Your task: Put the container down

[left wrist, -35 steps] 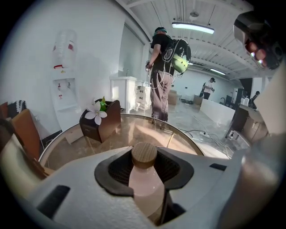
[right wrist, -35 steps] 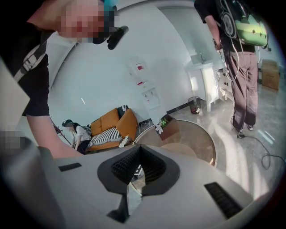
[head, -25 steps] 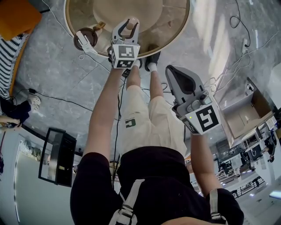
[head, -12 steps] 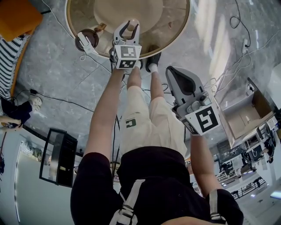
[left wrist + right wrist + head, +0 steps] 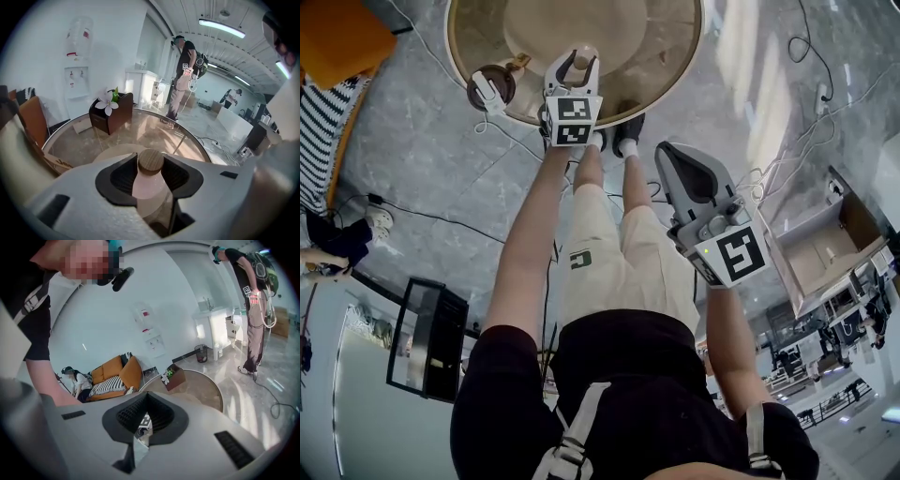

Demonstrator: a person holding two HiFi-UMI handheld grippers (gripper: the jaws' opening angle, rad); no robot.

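The container [image 5: 150, 180] is a pale pink bottle with a round wooden lid [image 5: 584, 54]. It stands upright between the jaws of my left gripper [image 5: 151, 161], over the round glass table [image 5: 79, 140]. The jaws have just been opening a little, and the black pads still touch the container on both sides. In the head view the left gripper [image 5: 581, 64] reaches over the table's near rim [image 5: 670, 70]. My right gripper [image 5: 667, 150] hangs over the floor, off the table. It is shut with nothing in it [image 5: 147, 395].
A brown box with a white flower [image 5: 112, 112] sits at the table's far left. Cables [image 5: 441, 216] trail over the grey floor. An open cardboard box [image 5: 825, 248] lies at the right, a black-framed case [image 5: 427, 333] at the left. A person [image 5: 183, 79] stands beyond the table.
The left gripper has rolled slightly with the container still between its jaws. The right gripper has not moved.
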